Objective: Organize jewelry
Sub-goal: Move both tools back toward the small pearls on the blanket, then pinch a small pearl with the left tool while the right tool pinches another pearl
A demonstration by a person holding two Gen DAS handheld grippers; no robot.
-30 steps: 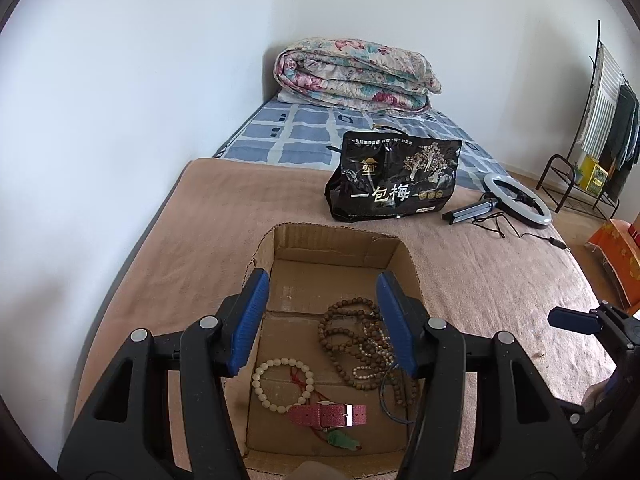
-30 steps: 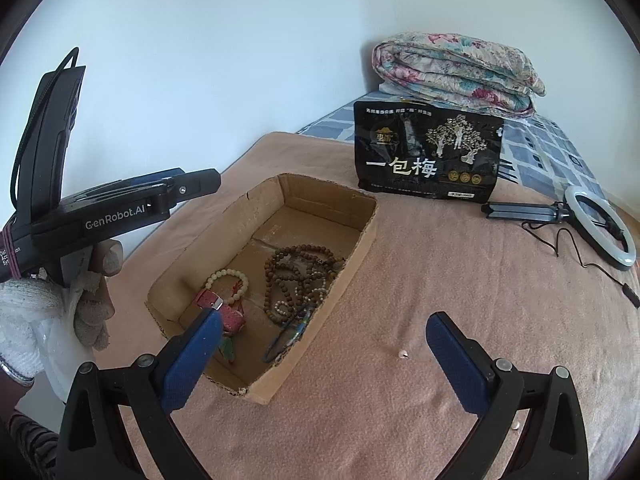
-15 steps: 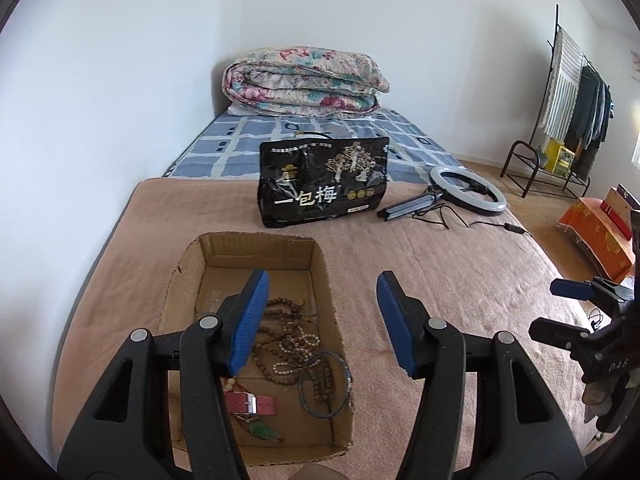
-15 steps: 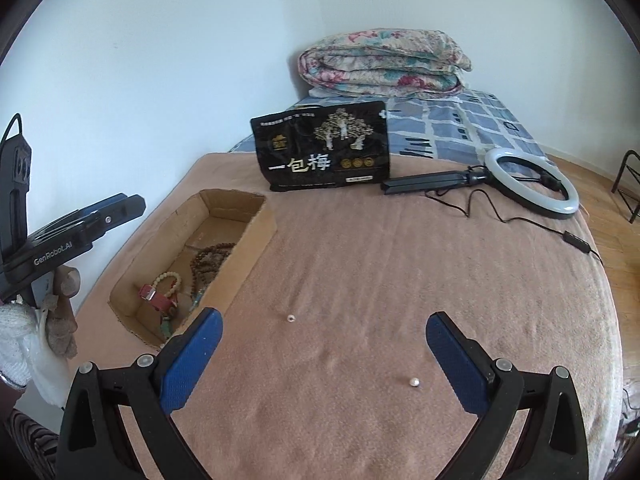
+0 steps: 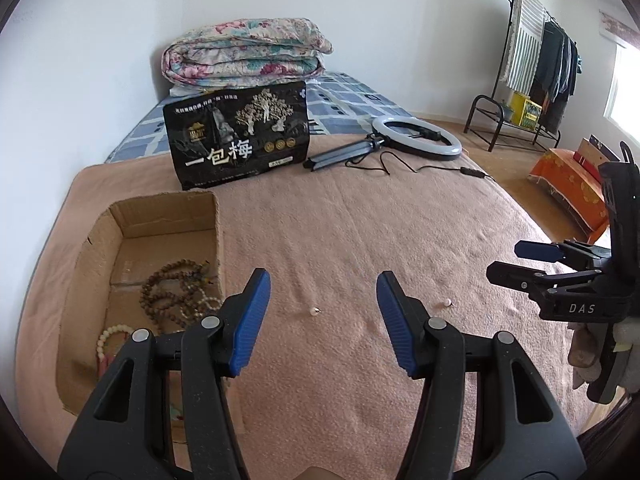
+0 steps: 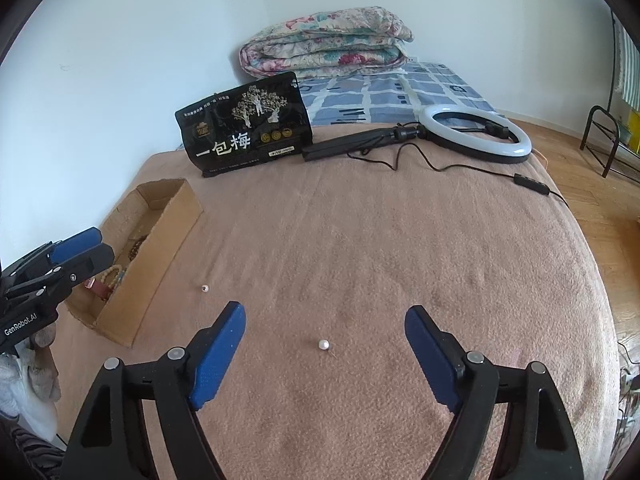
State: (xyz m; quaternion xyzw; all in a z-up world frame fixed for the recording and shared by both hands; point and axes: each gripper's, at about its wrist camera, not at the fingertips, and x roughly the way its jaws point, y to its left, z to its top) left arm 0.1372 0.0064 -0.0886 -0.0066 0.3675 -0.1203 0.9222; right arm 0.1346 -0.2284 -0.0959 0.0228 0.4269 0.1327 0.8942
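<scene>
Pearls, two, loose, lying on the brown blanket [image 6: 380,240] outside the cardboard box [image 5: 120,216]. Right gripper [image 6: 324,354], spread wide and carrying nothing, is framing one pearl [image 6: 323,345] at 12 o'clock. Left gripper [image 5: 322,320], likewise wide and empty, is facing the other pearl [image 5: 313,311] at 12 o'clock. Box sitting at its 10 o'clock, holding bead strands [image 5: 172,292].

Both wrist cams face fwd, share blanket [image 5: 360,220] w/ box [image 6: 160,216].
</scene>
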